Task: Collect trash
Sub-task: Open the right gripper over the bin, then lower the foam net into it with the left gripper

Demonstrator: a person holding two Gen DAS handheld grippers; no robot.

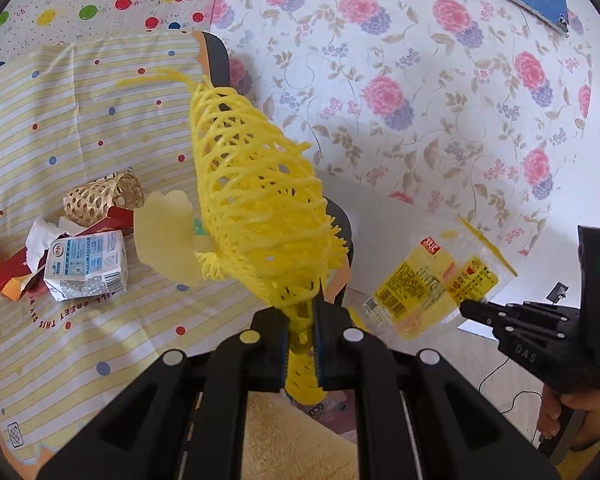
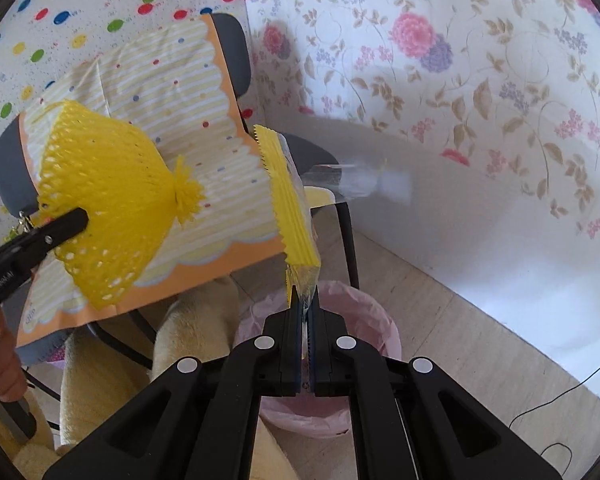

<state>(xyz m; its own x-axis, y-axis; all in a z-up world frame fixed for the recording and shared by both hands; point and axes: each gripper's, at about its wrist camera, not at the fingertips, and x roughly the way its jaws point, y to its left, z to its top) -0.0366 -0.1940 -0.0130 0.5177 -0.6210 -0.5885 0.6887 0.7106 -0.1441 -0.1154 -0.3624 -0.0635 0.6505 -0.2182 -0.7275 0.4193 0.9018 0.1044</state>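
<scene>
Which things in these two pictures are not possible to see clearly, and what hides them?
- Trash bin, right wrist view: the right gripper and the yellow wrapper cover its inside.
- Milk carton, left wrist view: print too small to read.
- Red packaging, left wrist view: partly under the carton and woven basket.
- Yellow foam net, held by the left gripper: hides the table behind it.

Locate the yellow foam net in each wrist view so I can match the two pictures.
Left wrist view: the yellow foam net fills the centre, rising from the left gripper, which is shut on its end.
Right wrist view: the net hangs at left, in front of the table.
Shared landmark: the striped dotted tablecloth behind the net in both.
</scene>
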